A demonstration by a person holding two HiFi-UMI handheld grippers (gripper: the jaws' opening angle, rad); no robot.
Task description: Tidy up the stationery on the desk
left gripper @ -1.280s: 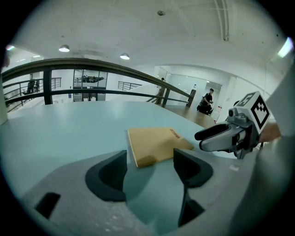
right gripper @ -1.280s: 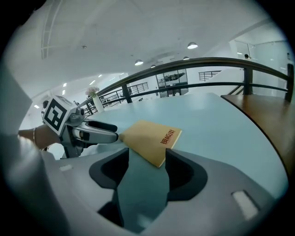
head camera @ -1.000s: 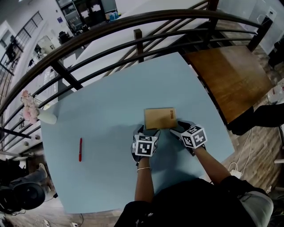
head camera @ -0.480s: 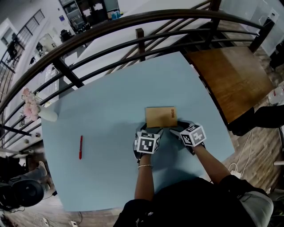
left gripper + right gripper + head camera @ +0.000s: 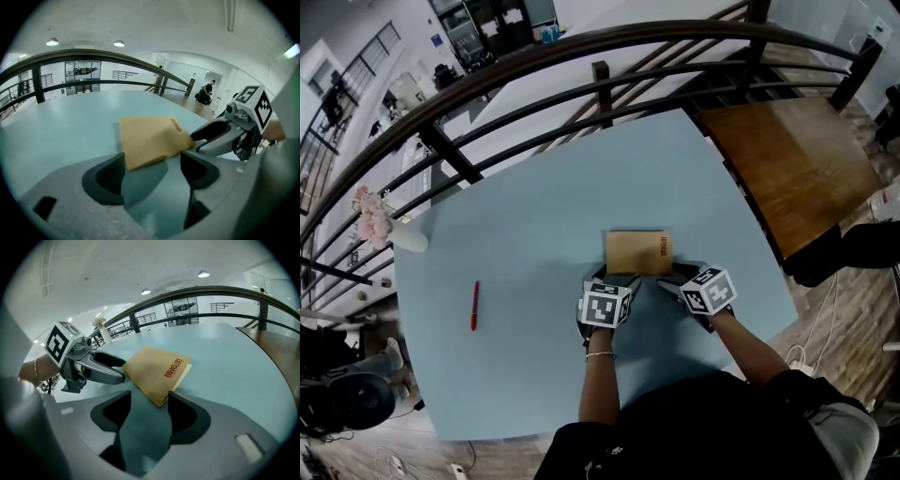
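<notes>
notebook [image 5: 638,253] lies long axis left-right

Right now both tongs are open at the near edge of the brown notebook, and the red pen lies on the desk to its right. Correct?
Not quite. The head view shows the red pen lying to the left of the brown notebook, not its right. The rest holds: left tongs and right tongs are both open at the notebook's near edge.
</notes>
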